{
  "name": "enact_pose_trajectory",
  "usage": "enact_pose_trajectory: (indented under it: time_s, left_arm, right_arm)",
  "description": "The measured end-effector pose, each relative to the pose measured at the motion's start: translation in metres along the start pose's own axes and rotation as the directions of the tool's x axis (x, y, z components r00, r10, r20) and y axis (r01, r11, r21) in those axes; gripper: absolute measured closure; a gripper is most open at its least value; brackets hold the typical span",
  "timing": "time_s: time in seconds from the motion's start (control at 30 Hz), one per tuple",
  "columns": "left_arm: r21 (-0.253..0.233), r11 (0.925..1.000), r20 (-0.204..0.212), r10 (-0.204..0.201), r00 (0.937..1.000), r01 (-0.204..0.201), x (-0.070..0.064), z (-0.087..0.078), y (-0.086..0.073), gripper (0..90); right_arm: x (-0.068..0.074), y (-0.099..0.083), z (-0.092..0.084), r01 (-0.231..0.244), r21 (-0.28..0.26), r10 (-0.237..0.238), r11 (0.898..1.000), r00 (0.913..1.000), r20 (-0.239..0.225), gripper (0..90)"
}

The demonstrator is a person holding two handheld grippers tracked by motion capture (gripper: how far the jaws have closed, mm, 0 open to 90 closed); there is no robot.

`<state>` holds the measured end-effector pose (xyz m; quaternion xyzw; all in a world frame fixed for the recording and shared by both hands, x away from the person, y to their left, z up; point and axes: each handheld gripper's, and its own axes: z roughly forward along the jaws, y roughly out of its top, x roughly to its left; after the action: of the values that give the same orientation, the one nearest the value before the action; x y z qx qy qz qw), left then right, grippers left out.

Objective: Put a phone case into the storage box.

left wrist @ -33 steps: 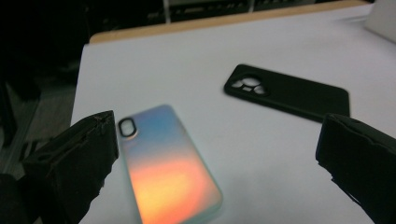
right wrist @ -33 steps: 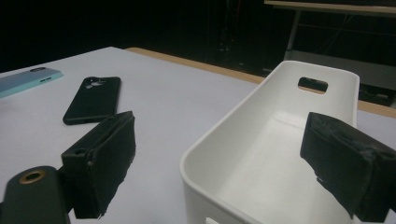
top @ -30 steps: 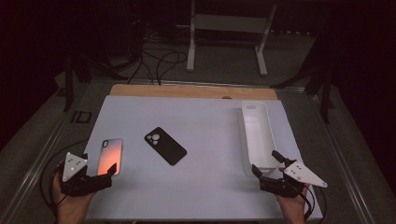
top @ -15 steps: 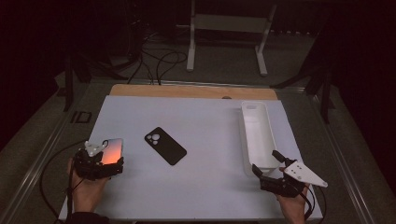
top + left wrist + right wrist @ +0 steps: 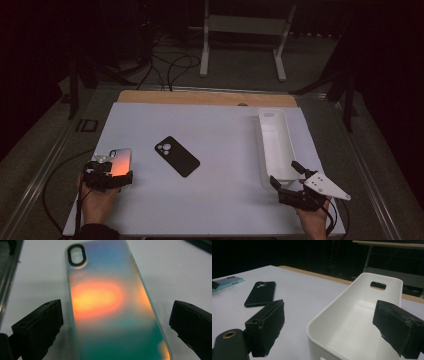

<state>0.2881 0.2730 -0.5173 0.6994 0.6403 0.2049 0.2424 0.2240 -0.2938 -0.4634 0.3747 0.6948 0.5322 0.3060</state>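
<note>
An iridescent phone case (image 5: 120, 160) (image 5: 110, 302) lies flat at the table's left, glowing orange and teal. My left gripper (image 5: 107, 178) (image 5: 116, 322) hovers just over its near end, open, with one jaw on each side of the case and neither touching it. A black phone case (image 5: 176, 155) (image 5: 260, 293) lies face down near the table's middle. My right gripper (image 5: 286, 176) (image 5: 334, 332) is open at the near right, its jaws astride the near end of the empty white bin (image 5: 276, 145) (image 5: 352, 325).
The white tabletop (image 5: 225, 145) has a wooden strip (image 5: 205, 97) along its far edge. A metal stand (image 5: 245, 30) and cables (image 5: 170, 65) are on the dark floor beyond. The iridescent case (image 5: 227, 281) appears far left in the right gripper view.
My left gripper has moved forward and to the right from the table's near-left corner, over the near end of the iridescent case. The right gripper has stayed put.
</note>
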Motion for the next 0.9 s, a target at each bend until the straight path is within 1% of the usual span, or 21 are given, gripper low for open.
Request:
enact_pose_trajectory:
  time_s: [0.07,0.1,0.2,0.27,0.33,0.43,0.53,0.7,0.77,0.83,0.9]
  left_arm:
    - [0.003,0.9999,0.009,-0.013,0.9999,0.013,0.0014,0.0021,-0.0009,0.0]
    - [0.006,0.9998,0.008,-0.017,0.9998,0.017,0.0021,0.0032,-0.0012,0.0]
    - [0.006,1.0000,0.000,-0.007,1.0000,0.007,0.0015,0.0036,-0.0015,0.3]
    - [0.005,1.0000,-0.017,0.005,0.9998,-0.005,0.0007,0.0037,-0.0021,2.6]
    - [0.005,1.0000,-0.017,0.007,0.9998,-0.007,0.0005,0.0033,-0.0024,3.9]
    - [0.006,0.9999,-0.013,0.012,0.9998,-0.011,0.0004,0.0029,-0.0022,6.1]
    - [0.006,0.9996,-0.004,0.029,0.9996,-0.029,0.0002,0.0020,-0.0021,9.7]
    - [0.026,0.9989,0.005,0.039,0.9992,-0.039,0.0008,0.0018,0.0006,11.4]
    - [0.024,0.9986,0.011,0.046,0.9989,-0.046,0.0009,0.0013,0.0006,12.0]
    - [0.015,0.9989,0.012,0.044,0.9990,-0.044,0.0012,0.0008,0.0000,14.9]
    - [0.008,0.9992,0.011,0.039,0.9992,-0.039,0.0016,0.0005,-0.0007,15.6]
  right_arm:
    - [-0.0001,0.0000,0.0001,-0.001,0.000,0.001,1.000,1.0000,0.002,10.3]
    - [-0.0002,0.0000,0.0000,-0.001,0.000,0.001,1.000,1.0000,0.002,10.3]
    - [-0.0003,0.0001,0.0000,0.000,-0.002,0.000,1.000,1.0000,0.004,10.3]
    - [-0.0004,0.0002,0.0000,-0.001,-0.002,0.001,1.000,1.0000,0.005,10.3]
    - [-0.0004,0.0002,0.0000,0.001,-0.001,-0.001,1.000,1.0000,0.006,10.3]
    - [-0.0003,0.0004,0.0000,0.002,-0.001,-0.002,1.000,1.0000,0.005,10.3]
    - [-0.0002,0.0006,0.0003,0.002,-0.001,-0.002,1.000,1.0000,0.006,10.3]
    - [0.0003,0.0010,0.0007,0.003,0.002,-0.003,1.000,1.0000,0.006,10.3]
    - [0.0002,0.0011,0.0008,0.001,0.002,-0.001,1.000,1.0000,0.003,10.3]
    - [0.0003,0.0015,0.0009,0.002,0.003,-0.002,1.000,1.0000,0.000,10.3]
    - [0.0004,0.0020,0.0010,0.002,0.003,-0.002,1.000,1.0000,-0.001,10.3]
